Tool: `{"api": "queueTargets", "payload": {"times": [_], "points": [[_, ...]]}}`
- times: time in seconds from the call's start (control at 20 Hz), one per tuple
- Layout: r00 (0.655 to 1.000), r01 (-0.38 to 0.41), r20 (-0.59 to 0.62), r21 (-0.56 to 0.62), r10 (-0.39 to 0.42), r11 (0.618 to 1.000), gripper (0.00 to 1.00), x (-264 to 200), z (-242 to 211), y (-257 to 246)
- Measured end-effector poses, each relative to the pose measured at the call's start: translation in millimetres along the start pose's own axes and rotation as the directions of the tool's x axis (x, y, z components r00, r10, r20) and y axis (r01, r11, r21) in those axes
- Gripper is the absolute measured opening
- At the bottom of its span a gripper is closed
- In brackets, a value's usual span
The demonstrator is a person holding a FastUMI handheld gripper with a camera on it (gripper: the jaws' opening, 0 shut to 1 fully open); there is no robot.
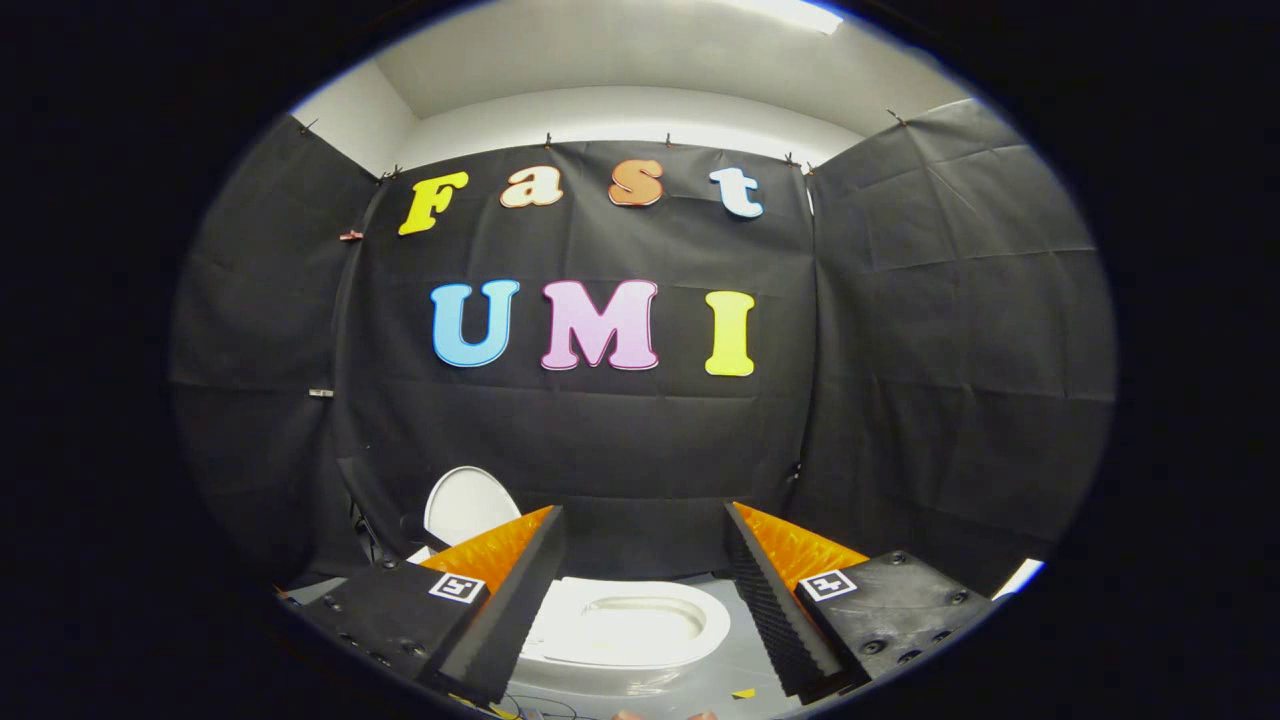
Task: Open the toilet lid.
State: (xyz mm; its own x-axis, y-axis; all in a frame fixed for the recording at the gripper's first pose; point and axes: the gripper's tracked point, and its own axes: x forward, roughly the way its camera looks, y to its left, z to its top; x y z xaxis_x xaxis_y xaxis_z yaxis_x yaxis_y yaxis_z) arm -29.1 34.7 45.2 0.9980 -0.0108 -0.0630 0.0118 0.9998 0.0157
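The gripper (640, 560) hangs with fingers spread wide and empty, framing the toilet bowl (625, 625) beyond them at six o'clock. Its lid (468, 505) stands raised at ten o'clock of the bowl, suggesting the opening is already done.

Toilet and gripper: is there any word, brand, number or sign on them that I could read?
toilet: no text to read on its rim.
lid, standing up: none.
gripper, fingers open and holding nothing, the toilet seen between them: no words.
left marker: a square black-and-white pattern, not letters.
right marker: the same kind of pattern, no letters.
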Motion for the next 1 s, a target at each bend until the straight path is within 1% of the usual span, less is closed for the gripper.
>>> {"api": "queueTargets", "payload": {"times": [0.15, 0.5, 1.0], "points": [[1.0, 0.006, 0.008, 0.025, -0.006, 1.0, 0.98, 4, 6, -6], [0.999, -0.002, 0.033, -0.008, 0.002, 1.0, 0.98, -4, 8, -9], [0.999, -0.016, 0.048, -0.019, 0.017, 1.0, 0.98, -11, 8, 0]]}}
